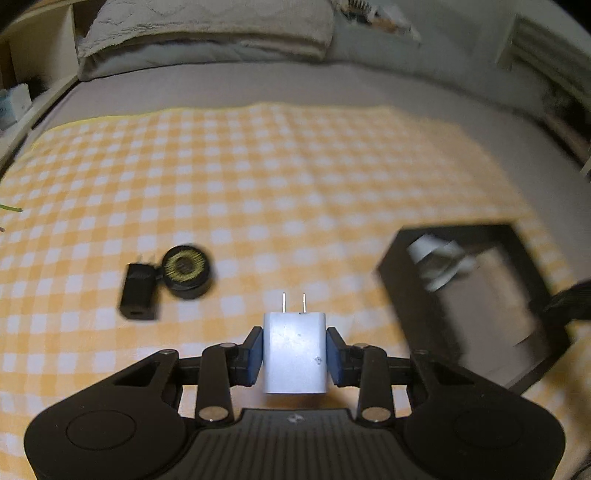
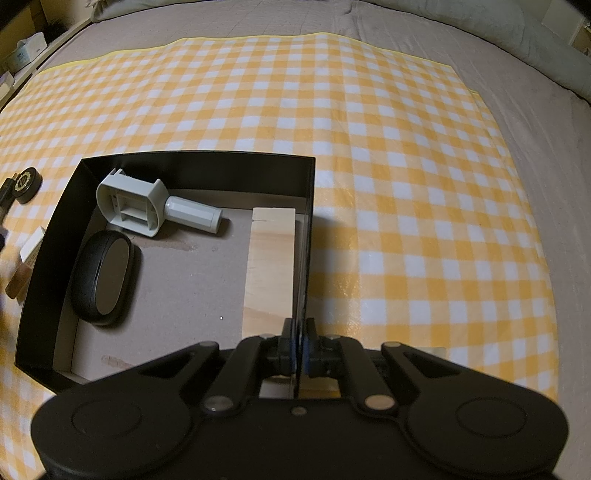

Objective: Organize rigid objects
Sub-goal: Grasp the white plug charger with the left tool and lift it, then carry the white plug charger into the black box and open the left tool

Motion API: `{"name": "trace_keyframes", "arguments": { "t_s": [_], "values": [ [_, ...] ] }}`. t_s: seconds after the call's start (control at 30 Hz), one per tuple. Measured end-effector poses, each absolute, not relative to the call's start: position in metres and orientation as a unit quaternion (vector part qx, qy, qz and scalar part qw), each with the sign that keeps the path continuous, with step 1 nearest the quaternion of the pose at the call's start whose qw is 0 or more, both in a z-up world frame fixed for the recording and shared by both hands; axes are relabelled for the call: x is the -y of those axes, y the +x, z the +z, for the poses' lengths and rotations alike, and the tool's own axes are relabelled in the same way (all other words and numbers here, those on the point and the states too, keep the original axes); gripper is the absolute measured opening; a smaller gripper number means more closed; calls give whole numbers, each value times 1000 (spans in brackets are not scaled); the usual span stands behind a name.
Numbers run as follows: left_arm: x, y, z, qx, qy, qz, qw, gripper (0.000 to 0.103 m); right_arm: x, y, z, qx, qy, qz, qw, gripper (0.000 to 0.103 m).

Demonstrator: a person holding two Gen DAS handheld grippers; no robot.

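Observation:
My left gripper is shut on a white plug adapter, prongs pointing away, held above the yellow checked cloth. A black adapter and a black round puck lie on the cloth to its left. The black box is at the right, blurred. My right gripper is shut on the box's right wall. Inside the box lie a grey handled tool, a black oval case and a wooden block.
The checked cloth covers a grey bed. Pillows and bedding lie at the far end. The puck and a small brown-and-white box sit left of the black box. Shelves stand at the far left.

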State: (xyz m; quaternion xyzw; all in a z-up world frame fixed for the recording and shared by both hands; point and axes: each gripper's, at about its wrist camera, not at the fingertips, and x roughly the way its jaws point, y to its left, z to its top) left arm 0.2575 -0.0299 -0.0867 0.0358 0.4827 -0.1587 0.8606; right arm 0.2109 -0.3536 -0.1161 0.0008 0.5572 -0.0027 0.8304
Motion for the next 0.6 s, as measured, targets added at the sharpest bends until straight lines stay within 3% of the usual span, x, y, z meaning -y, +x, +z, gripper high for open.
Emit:
{"name": "trace_keyframes", "arguments": {
  "t_s": [0.33,0.6],
  "values": [
    [109,245,-76,-498,-82,-237,830,37,355,212,-119,-558,0,-2,830,5],
    [174,248,-98,-525,-62,-237,815,37,357,212,-119,-558,-2,-2,830,5]
  ]
}}
